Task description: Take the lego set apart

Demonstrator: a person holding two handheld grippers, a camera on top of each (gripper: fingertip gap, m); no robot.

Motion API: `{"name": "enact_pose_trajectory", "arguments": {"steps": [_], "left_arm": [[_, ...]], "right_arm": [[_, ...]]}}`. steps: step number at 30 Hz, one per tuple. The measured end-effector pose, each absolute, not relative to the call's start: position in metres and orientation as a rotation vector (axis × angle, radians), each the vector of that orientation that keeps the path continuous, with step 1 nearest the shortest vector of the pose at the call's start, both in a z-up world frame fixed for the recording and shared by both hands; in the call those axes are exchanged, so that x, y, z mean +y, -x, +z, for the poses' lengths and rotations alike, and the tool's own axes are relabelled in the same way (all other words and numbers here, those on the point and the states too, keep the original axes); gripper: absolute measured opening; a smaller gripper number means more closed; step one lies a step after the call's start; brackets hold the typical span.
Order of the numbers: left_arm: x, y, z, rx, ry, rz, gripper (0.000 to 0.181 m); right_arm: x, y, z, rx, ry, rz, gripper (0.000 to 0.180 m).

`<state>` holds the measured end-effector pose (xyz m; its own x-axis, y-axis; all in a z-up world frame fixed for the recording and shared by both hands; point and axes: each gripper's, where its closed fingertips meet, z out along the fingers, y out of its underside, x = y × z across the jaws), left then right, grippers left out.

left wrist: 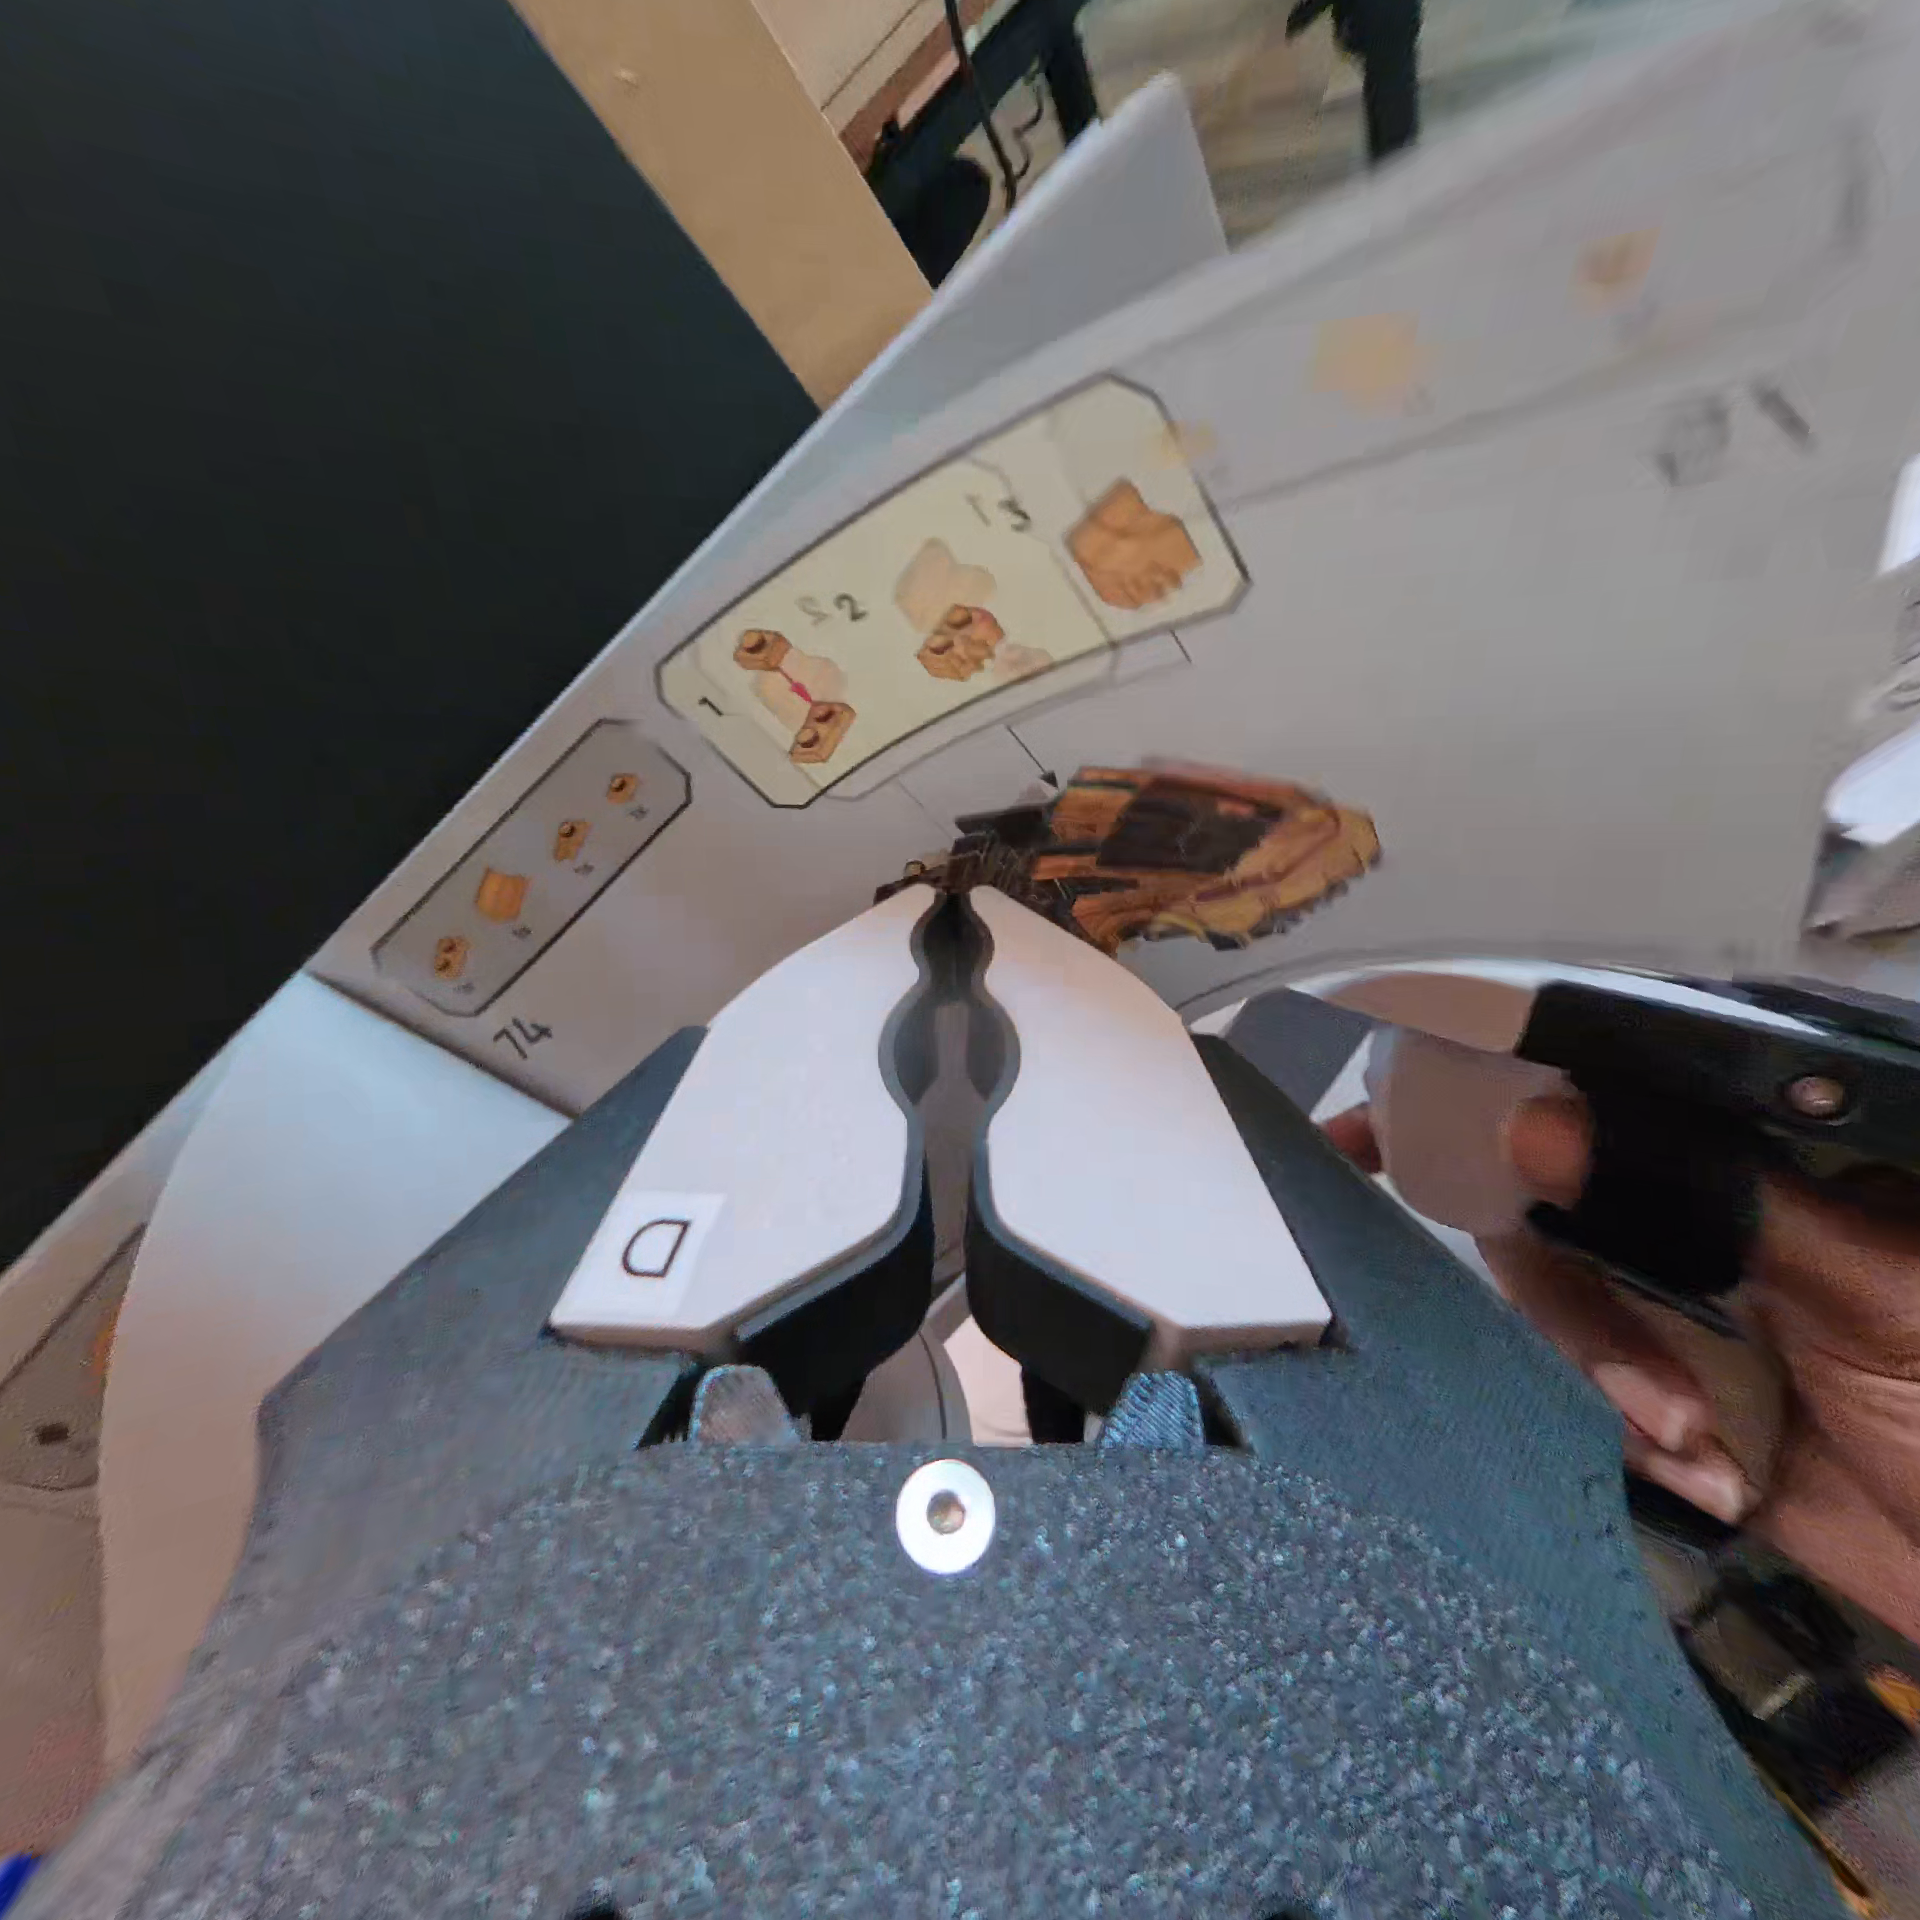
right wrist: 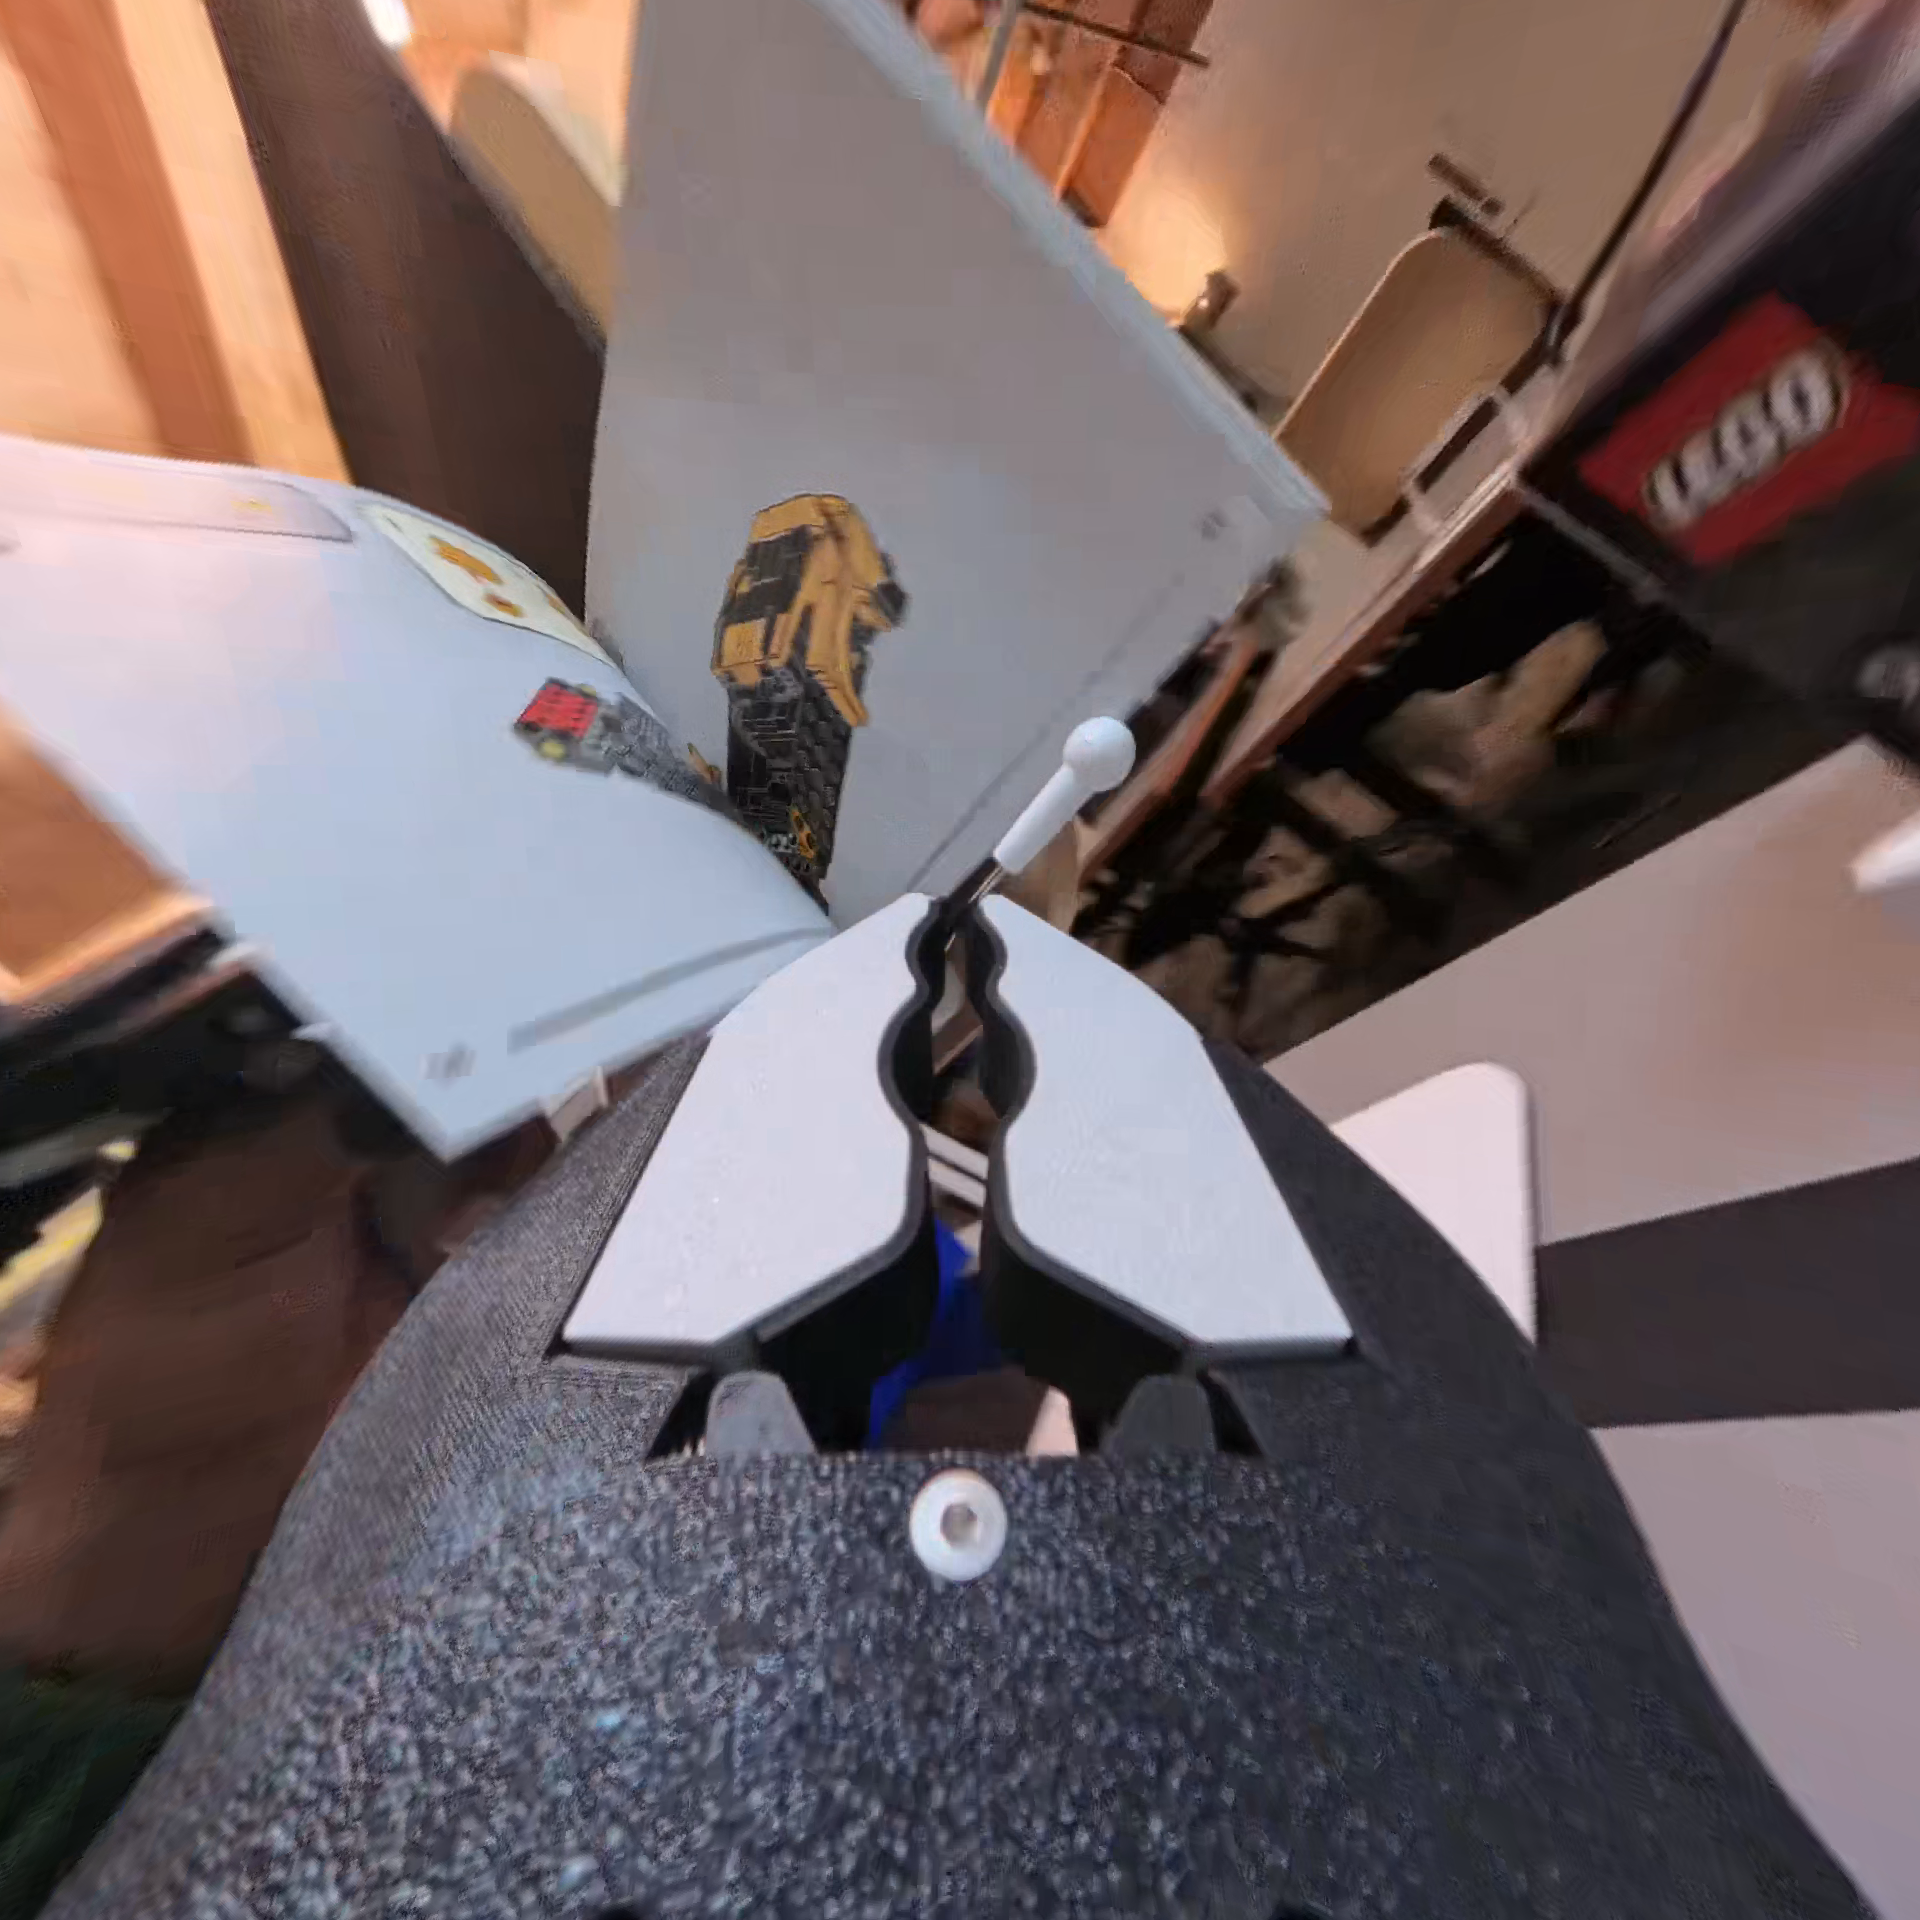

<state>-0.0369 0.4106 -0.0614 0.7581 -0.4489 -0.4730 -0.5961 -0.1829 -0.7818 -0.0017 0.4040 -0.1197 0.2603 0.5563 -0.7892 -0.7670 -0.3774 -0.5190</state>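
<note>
My left hand-held gripper is clenched on a small dark lego piece, pinched at the fingertips in front of the open instruction booklet, whose grey page shows printed building steps. To its right, a hand grips a black handle. My right hand-held gripper is clenched on a thin black rod with a white ball-ended tip, which sticks out up and to the right. The booklet's pages fan out to the left and beyond; a dark box lies far right.

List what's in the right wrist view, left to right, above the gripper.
Curved booklet page → upright booklet page with the yellow and black model picture → white ball-ended pin in the right gripper → black box.
</note>
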Motion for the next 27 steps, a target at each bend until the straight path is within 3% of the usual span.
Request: {"name": "enact_pose_trajectory", "arguments": {"steps": [6,14,27], "left_arm": [[0.417,0.036,-0.070,0.837,1.839,0.232,0.000],[0.422,0.037,-0.072,0.821,1.859,0.225,0.000],[0.425,0.036,-0.071,0.793,1.882,0.159,0.000]], "right_arm": [[0.399,0.001,-0.124,0.281,1.262,1.538,0.002],[0.390,0.001,-0.105,0.008,1.345,1.020,0.002],[0.382,0.009,-0.089,-0.259,1.343,0.583,0.003]]}}
